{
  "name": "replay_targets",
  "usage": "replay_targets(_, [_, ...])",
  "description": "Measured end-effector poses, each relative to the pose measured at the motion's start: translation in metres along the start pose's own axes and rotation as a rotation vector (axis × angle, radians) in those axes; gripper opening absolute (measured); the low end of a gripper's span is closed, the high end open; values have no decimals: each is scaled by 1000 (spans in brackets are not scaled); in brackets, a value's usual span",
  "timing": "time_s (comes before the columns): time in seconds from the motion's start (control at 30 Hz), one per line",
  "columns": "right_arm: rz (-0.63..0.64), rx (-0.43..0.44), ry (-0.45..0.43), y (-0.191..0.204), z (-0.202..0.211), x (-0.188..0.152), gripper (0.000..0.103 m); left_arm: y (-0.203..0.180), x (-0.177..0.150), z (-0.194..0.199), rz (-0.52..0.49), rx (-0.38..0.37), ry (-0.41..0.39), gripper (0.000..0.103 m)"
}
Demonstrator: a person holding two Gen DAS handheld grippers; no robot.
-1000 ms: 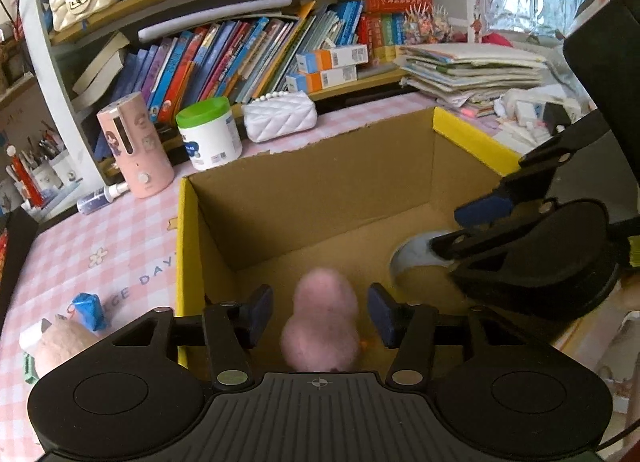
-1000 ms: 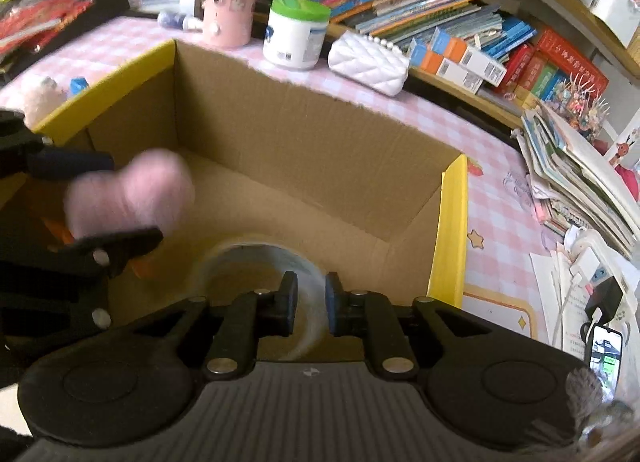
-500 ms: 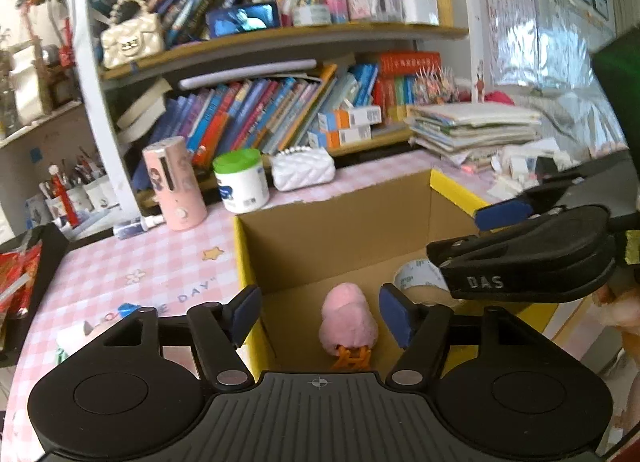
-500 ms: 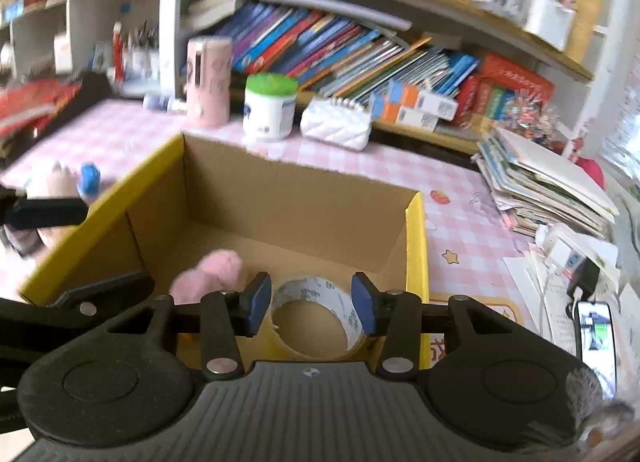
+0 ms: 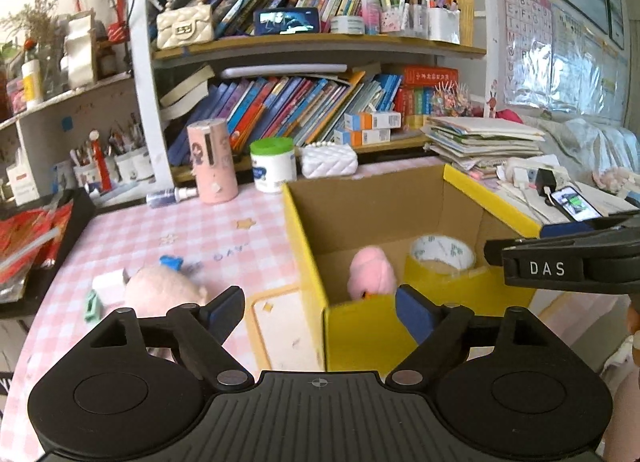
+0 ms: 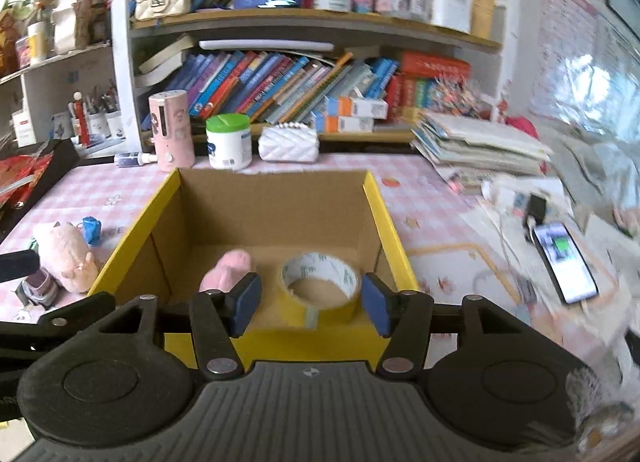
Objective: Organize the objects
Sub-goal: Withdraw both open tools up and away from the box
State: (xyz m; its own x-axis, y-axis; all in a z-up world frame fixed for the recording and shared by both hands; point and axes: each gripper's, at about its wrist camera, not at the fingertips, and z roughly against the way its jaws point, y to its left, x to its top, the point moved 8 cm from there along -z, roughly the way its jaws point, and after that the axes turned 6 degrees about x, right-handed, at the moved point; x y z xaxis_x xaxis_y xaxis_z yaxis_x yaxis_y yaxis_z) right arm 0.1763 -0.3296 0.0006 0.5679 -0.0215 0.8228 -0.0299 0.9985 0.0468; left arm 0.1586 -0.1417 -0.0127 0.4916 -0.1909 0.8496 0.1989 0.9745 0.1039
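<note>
- You are holding the left gripper [image 5: 320, 308] spread wide and empty, above the near wall of the cardboard box [image 5: 404, 326]; the right gripper [image 6: 308, 304] is likewise spread and carrying nothing.
- The pink plush duck [image 5: 370, 272] and the tape roll [image 6: 320, 280] are lying side by side on the box floor, so those two items are judged as stowed.
- You are now facing the items remaining on the table [image 5: 180, 230]: a pale pink plush toy [image 5: 166, 294], a small blue object [image 5: 172, 262] just behind it, and a white and green piece [image 5: 102, 294] at its left.
- The plush toy is lying nearest the left gripper; you are best placed to take it with that side.
- Keep the jaws spread while you are approaching, and centre them on the plush body, not on its loose edge.
- The soft fabric is likely compressing under pressure, so close fully before lifting.
- Watch the box rim while you are crossing it.
</note>
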Motion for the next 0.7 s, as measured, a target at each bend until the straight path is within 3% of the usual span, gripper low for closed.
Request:
replay_targets(0.23, [-52, -37, 77, 23, 20, -44, 61, 20, -38, 21, 11, -4, 75, 87])
replay_targets(0.43, [-93, -21, 161, 47, 29, -83, 66, 39, -73, 32, 22, 2, 155, 87])
replay_targets(0.7, [-34, 22, 215, 88, 38, -112, 69, 58, -101, 48, 35, 17, 214, 87])
